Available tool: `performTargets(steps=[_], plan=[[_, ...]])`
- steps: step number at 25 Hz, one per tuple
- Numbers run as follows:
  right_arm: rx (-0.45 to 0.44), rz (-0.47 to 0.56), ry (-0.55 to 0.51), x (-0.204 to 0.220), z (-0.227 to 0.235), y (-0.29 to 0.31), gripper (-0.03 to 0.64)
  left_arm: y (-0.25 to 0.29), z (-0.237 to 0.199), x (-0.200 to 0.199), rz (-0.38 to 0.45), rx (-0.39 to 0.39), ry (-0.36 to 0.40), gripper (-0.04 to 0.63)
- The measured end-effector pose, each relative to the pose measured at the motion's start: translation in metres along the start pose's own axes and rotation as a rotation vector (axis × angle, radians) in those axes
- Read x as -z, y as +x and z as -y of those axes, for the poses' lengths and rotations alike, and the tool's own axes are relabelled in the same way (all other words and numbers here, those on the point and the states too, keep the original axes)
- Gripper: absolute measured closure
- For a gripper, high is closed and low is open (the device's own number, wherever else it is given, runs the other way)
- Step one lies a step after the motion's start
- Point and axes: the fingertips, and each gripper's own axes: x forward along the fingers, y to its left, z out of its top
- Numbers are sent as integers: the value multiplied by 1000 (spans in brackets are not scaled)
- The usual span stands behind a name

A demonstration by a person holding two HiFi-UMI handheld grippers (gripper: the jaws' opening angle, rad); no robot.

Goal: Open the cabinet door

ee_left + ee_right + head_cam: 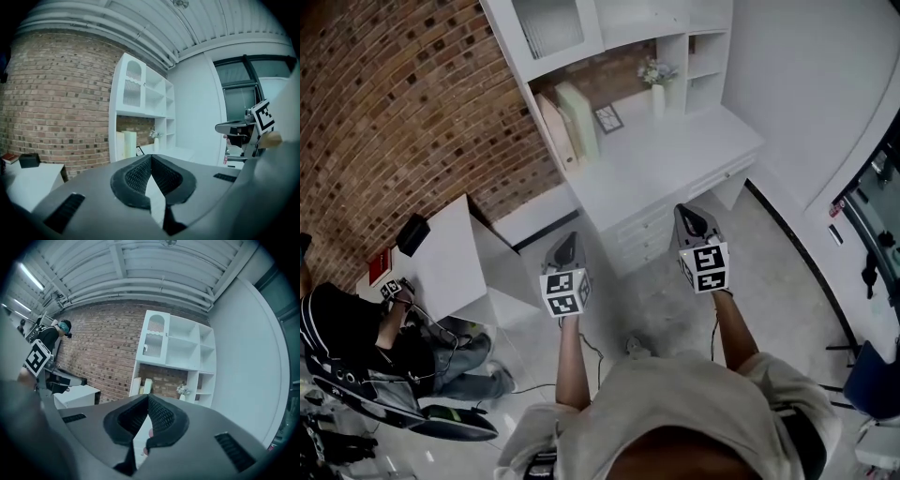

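left gripper [151, 158], fingers together, white cabinet [140, 108] well beyond against brick wall [61, 103]

We count two grippers, the left gripper [569, 236] and the right gripper [683, 209], one cabinet door [548, 26], two upright binders [551, 127] [579, 117], one picture frame [608, 117] and one vase [657, 96] on one white desk [675, 155], plus one black box [412, 234] on a second, smaller desk [455, 267].

Reads as a mock home study staged inside a lab or studio hall; at 12 o'clock a white desk [675, 159] with shelves, a ribbed-glass cabinet door [548, 28], upright binders [567, 127], a framed picture [607, 117] and a vase of flowers [657, 89]; brick wall [394, 112] from 9 to 11 o'clock; at 8 o'clock a seated person [356, 337] amid cables [450, 333]; overhead, a ribbed industrial ceiling [140, 287] with strip lights [30, 275].
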Motion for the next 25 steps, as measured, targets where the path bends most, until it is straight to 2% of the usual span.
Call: performTargets(steps=[11,19,25], plan=[[34,-23,-6,-6,5,123,603,111,-68,-21,-1,62,7,569],[41,-72,2,16,6,164,603,161,-75,-9,-36,112,5,569],[38,-77,3,21,19,198,603,195,-87,-13,-41,109,6,569]])
